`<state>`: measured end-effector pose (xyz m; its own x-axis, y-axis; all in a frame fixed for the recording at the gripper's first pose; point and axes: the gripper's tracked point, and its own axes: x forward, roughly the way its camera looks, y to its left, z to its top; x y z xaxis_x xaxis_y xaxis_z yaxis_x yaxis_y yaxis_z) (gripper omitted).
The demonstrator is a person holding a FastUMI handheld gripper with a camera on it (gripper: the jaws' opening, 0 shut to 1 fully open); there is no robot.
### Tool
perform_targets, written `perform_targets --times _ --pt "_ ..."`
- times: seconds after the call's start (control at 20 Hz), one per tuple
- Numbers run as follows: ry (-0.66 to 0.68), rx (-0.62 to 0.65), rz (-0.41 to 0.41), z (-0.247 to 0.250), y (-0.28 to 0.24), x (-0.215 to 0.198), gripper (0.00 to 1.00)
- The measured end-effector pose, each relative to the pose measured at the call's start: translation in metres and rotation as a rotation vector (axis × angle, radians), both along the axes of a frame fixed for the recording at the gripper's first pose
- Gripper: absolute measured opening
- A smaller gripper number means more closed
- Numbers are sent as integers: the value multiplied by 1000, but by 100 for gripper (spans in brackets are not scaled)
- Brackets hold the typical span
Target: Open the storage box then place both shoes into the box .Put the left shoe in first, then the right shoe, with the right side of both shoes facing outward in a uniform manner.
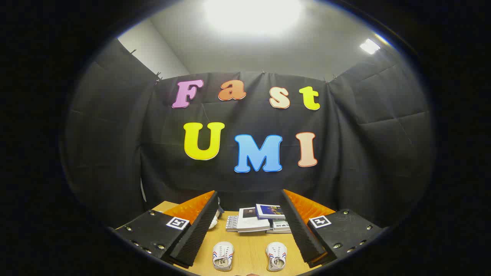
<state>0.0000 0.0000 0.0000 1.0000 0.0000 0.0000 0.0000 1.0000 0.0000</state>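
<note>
1. Black cloth is seen draped as the booth's wall beyond the gripper, with a pale ceiling and a bright ceiling light above it.
2. A light wooden table is observed below and ahead of the fingers.
3. The gripper is held above the table; its two fingers are spread wide apart, and nothing is clamped between them.
4. Two white shoes with red and blue side stripes are recorded on the table, side by side but well apart, in the gap between the fingers.
5. One shoe lies nearer the left finger; the other shoe lies nearer the right finger. Neither is touched by a finger.
6. A loose stack of books is noted on the table beyond the shoes, between the fingertips.
7. A small white object is partly hidden behind the left fingertip; its identity cannot be told.
8. The storage box cannot be located from this view.
</note>
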Motion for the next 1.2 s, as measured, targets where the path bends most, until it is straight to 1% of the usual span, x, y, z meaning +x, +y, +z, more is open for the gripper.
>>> perform_targets --times 0.5,0.65,0.85,1.05,1.2 --pt "44 -12 -6 -17 5 2 98" --pt "45 -3 0 -18 10 3 98" --pt "64 27 -23 -24 8 5 98" --pt "64 29 -16 -26 12 10 98" --pt "76 60 -9 -32 11 21 98"
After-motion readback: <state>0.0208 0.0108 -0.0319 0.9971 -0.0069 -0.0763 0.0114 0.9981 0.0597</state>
